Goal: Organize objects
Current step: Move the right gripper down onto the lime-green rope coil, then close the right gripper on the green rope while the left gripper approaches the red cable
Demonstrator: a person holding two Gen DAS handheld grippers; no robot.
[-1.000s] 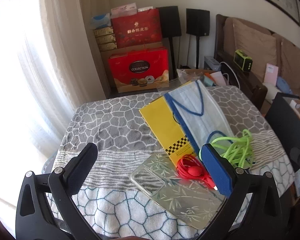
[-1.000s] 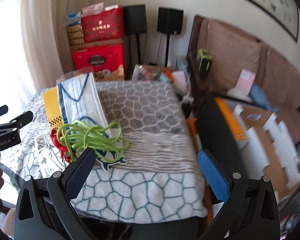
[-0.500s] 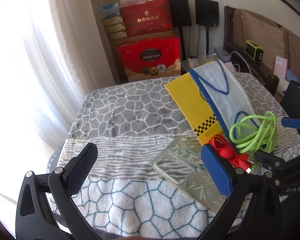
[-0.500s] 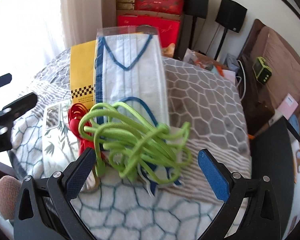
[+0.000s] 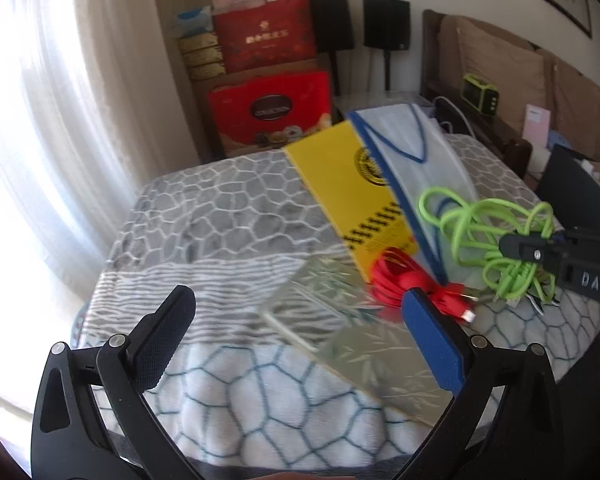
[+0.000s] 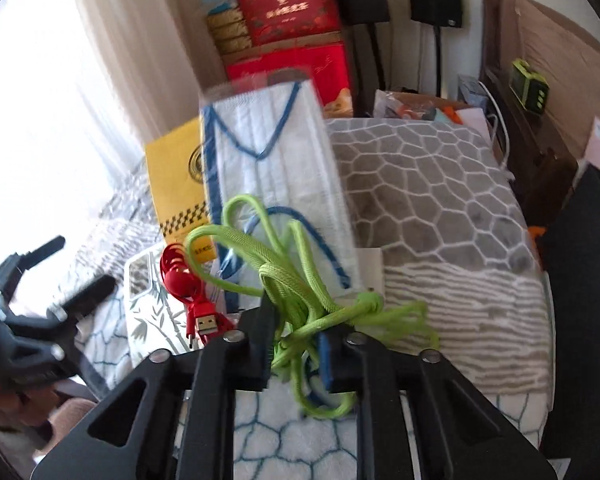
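The green cable lies in a loose tangled bundle on the near end of the packaged face mask, which serves as the landmark here. The bundle has no clear single axis; its longest loops reach up along the mask's length toward the mask's far end, and a few strands trail off the mask's near right corner onto the patterned blanket. The right gripper is closing its jaws, with several green strands bunched between the pads at the mask's near edge. The red cable sits coiled just left of the mask's near end, its plug pointing away from the mask. The left gripper hangs wide open, further left of the mask, over the clear phone case.
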